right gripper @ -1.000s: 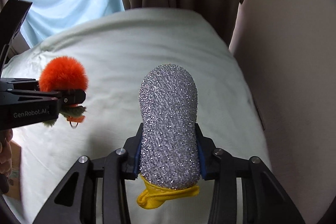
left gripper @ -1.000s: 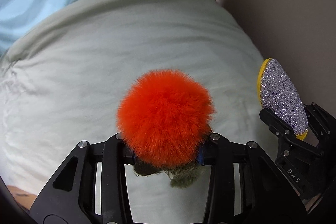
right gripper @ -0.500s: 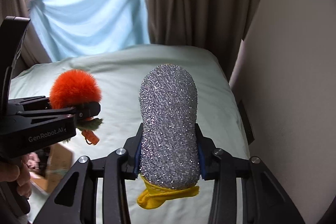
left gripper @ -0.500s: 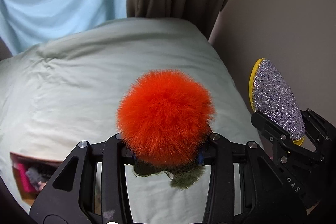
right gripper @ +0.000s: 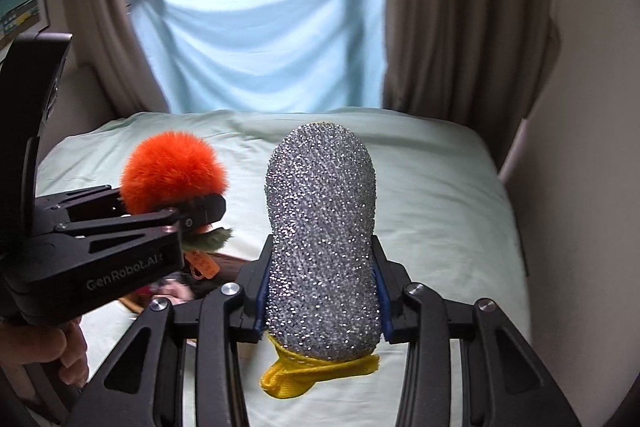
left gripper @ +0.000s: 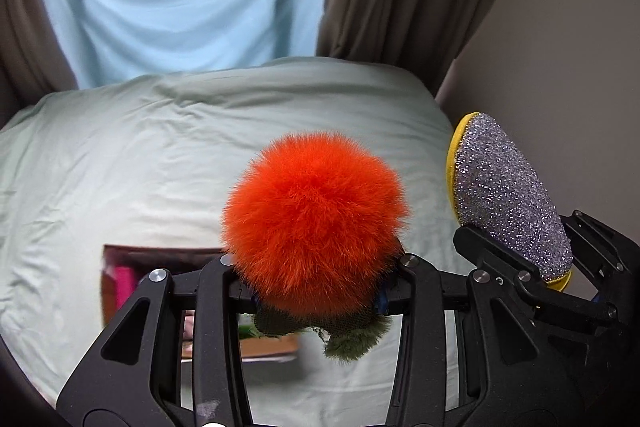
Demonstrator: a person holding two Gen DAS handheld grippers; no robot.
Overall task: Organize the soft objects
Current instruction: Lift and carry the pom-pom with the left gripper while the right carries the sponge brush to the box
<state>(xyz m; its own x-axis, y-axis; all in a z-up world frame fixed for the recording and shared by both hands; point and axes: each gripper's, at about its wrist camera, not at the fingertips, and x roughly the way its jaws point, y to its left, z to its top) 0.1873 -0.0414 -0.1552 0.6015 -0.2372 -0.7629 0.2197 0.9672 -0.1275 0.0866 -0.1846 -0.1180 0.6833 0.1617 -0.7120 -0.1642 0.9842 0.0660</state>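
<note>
My left gripper [left gripper: 316, 301] is shut on a fluffy orange pompom [left gripper: 314, 227] with a green felt base and holds it above the pale green bed [left gripper: 120, 167]. It also shows in the right wrist view [right gripper: 172, 179], with a small orange tag hanging below. My right gripper [right gripper: 320, 291] is shut on a silver glitter sponge [right gripper: 322, 239] with a yellow backing, held upright above the bed. The sponge also shows at the right of the left wrist view [left gripper: 508, 195].
An open cardboard box [left gripper: 132, 279] with pink items lies on the bed below the left gripper. A light blue cloth [right gripper: 260, 47] and brown curtains [right gripper: 460, 7] hang behind the bed. A beige wall [left gripper: 560, 47] runs along the right.
Both grippers have risen and tilted up with their objects still held. More of the window and blue cloth shows, and the cardboard box has come further into view.
</note>
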